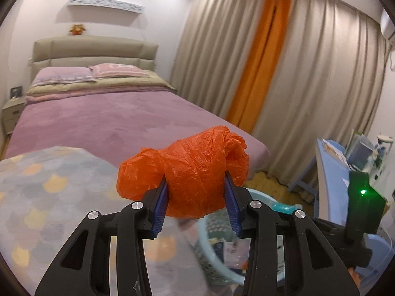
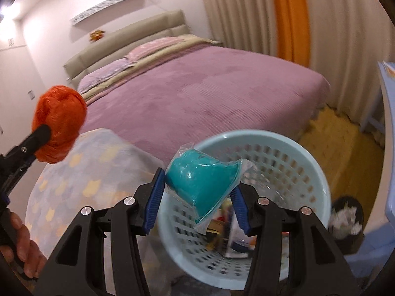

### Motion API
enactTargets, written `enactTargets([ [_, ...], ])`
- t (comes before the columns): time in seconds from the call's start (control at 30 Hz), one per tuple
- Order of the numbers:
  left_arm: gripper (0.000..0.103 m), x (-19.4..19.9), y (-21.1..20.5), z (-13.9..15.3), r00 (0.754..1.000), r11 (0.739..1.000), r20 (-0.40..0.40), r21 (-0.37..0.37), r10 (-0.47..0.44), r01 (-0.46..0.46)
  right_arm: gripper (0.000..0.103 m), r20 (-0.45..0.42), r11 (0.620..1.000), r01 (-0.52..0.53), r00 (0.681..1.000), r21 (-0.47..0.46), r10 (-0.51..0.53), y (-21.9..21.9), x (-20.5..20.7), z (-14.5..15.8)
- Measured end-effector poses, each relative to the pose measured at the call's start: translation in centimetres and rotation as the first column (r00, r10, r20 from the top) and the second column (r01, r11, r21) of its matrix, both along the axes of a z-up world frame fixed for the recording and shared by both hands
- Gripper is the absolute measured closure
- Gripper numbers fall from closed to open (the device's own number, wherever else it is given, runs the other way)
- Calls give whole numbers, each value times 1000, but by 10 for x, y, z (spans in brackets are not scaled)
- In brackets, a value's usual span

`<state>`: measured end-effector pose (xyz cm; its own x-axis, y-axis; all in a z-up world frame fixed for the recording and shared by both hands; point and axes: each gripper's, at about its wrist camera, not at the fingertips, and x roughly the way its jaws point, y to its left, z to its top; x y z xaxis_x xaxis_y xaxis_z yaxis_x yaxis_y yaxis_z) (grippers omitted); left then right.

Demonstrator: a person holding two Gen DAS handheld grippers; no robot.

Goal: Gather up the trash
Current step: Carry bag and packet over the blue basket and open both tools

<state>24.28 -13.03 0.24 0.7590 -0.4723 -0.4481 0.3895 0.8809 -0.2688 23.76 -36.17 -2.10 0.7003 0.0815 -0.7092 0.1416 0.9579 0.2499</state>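
Observation:
My left gripper point(image 1: 196, 192) is shut on a crumpled orange plastic bag point(image 1: 187, 167) and holds it in the air above the folded patterned blanket. The bag and that gripper also show at the left of the right wrist view point(image 2: 59, 123). My right gripper point(image 2: 198, 192) is shut on a teal item in clear plastic wrap point(image 2: 202, 185) and holds it over the near rim of a light blue perforated basket point(image 2: 279, 145). The basket holds several pieces of trash point(image 2: 232, 231). In the left wrist view the basket point(image 1: 214, 249) sits below my fingers.
A bed with a purple cover point(image 1: 103, 118) fills the middle. A patterned blanket point(image 1: 49, 197) lies at the left front. Beige and orange curtains point(image 1: 271, 61) hang behind. A blue desk point(image 1: 330, 172) stands at the right. A small dark bin with white paper point(image 2: 345, 219) sits on the wooden floor.

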Motion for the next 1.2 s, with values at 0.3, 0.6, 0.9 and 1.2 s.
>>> enactTargets([
  [0.3, 63, 12, -59, -37, 979, 985, -117, 35, -166, 171, 53, -97, 999, 40, 995, 14, -38, -35, -9, -30],
  [0.6, 40, 21, -63, -61, 957, 973, -185, 22, -223, 231, 38, -137, 999, 38, 990, -19, -40, -30, -18, -46],
  [0.9, 27, 6, -42, -52, 968, 981, -167, 21, -189, 195, 37, -89, 999, 40, 995, -16, -42, -24, -40, -36],
  [1.2, 16, -30, 17, -28, 990, 994, -89, -5, -107, 107, 35, 29, 994, 17, 999, -110, -14, 16, -62, 1],
])
